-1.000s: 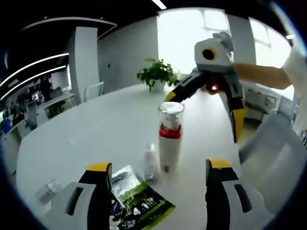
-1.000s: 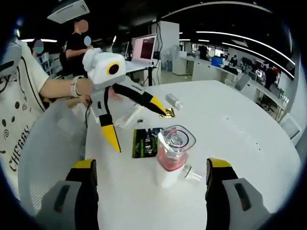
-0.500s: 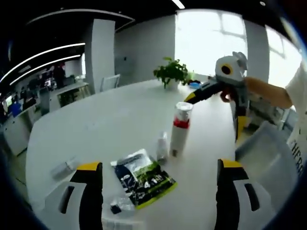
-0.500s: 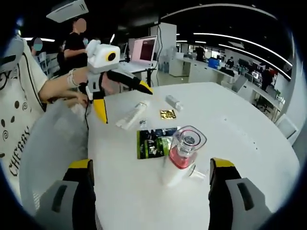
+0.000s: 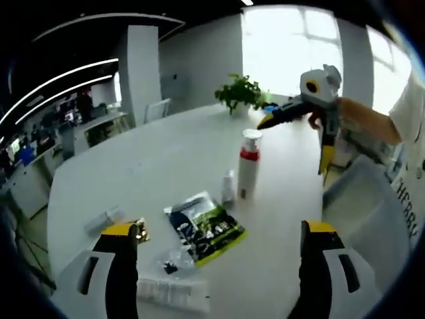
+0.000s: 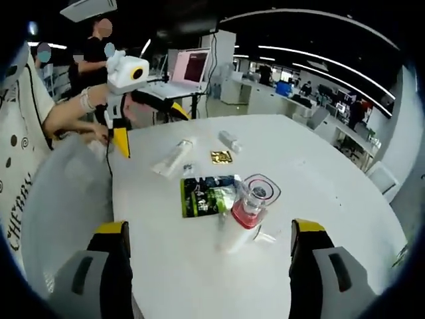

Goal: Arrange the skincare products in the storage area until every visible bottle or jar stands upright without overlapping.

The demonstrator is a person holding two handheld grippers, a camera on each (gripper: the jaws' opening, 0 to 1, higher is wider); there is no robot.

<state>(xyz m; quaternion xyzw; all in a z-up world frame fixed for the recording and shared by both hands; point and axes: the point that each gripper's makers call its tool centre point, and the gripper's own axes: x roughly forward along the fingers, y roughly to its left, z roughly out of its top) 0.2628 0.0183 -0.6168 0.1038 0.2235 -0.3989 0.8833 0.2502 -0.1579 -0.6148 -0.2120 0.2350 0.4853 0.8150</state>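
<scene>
In the left gripper view, left of the upright bottle [image 5: 248, 163], our left gripper [image 5: 216, 272] hangs with jaws spread and empty. A green packet [image 5: 206, 227] lies just left of the bottle, a small vial [image 5: 228, 187] beside it. Right of it, the right gripper [image 5: 305, 109] hovers, jaws apart.
</scene>
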